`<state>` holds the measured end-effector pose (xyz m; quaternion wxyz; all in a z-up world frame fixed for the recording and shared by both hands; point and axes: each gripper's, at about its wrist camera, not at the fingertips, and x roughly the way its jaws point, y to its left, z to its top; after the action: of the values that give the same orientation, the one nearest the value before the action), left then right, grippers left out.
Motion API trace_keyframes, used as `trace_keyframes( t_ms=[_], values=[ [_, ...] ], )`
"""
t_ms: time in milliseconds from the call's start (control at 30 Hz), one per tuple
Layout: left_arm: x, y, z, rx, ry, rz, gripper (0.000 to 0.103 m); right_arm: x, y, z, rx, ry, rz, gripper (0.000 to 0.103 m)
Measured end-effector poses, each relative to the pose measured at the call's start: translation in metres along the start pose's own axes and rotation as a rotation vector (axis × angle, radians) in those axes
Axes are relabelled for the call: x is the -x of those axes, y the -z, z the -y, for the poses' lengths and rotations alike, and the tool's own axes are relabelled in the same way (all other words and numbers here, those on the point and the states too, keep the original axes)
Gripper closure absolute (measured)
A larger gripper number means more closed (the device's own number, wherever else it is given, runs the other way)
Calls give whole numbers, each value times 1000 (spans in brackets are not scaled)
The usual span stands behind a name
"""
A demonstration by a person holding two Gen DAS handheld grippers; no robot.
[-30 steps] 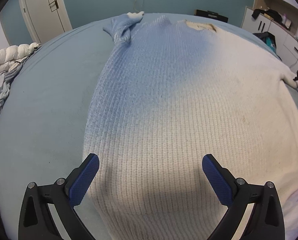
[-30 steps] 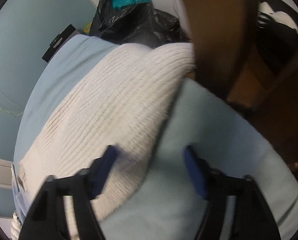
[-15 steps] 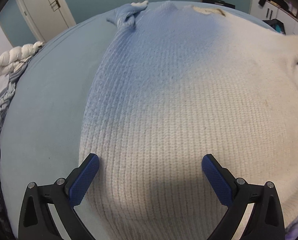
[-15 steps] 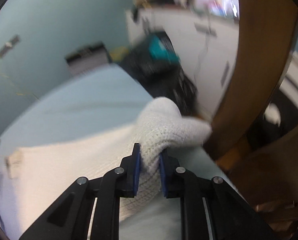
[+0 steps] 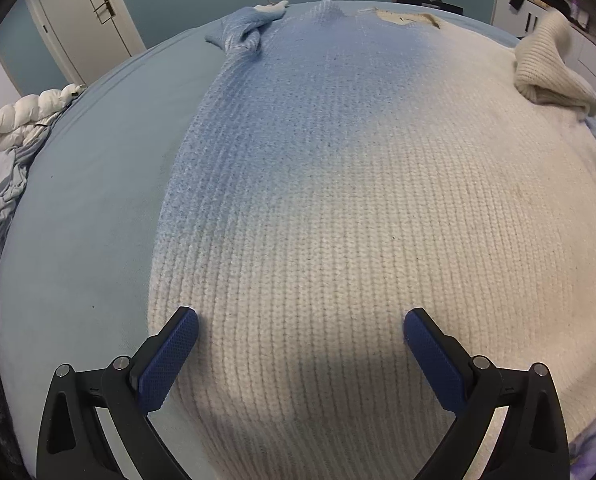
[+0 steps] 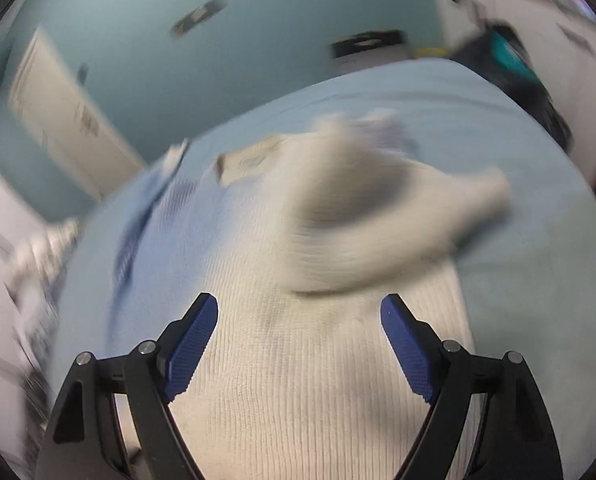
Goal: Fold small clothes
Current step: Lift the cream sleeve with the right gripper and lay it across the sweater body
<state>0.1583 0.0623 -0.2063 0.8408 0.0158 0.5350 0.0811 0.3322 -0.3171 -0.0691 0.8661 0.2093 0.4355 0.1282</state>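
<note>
Right tool [image 6: 299, 312]: jaws have just been opening, nothing between them; the sleeve [image 6: 362, 216] I carried lies released, bunched on the sweater [image 5: 338, 220]. Left tool [image 5: 300, 330] open, empty, over the near hem. Sweater lies flat on the bed [image 5: 89, 200], collar far. Chunky ribbed knit, cream shading to blue at left; soft, floppy, likely grippy and fairly heavy. I judge cuffs and hem corners the best holds. Far-left sleeve [image 5: 243, 36] is still crumpled.
</note>
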Motion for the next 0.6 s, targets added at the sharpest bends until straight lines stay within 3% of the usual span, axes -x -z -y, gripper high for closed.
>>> trace_keyframes(
  t_ms=[100, 167, 267, 467, 600],
  values=[
    [0, 3, 4, -5, -5, 3, 0, 24, -12, 64, -178, 57, 84, 22],
    [-1, 3, 7, -10, -10, 3, 0, 15, -20, 102, -258, 73, 44, 22],
    [0, 3, 8, -12, -13, 8, 0, -20, -30, 132, -307, 83, -86, 22],
    [-2, 2, 11, -19, -22, 16, 0, -69, -54, 142, -378, 64, -93, 22],
    [-4, -2, 13, -26, -21, 19, 0, -87, -62, 133, -350, 151, -102, 23]
  ],
)
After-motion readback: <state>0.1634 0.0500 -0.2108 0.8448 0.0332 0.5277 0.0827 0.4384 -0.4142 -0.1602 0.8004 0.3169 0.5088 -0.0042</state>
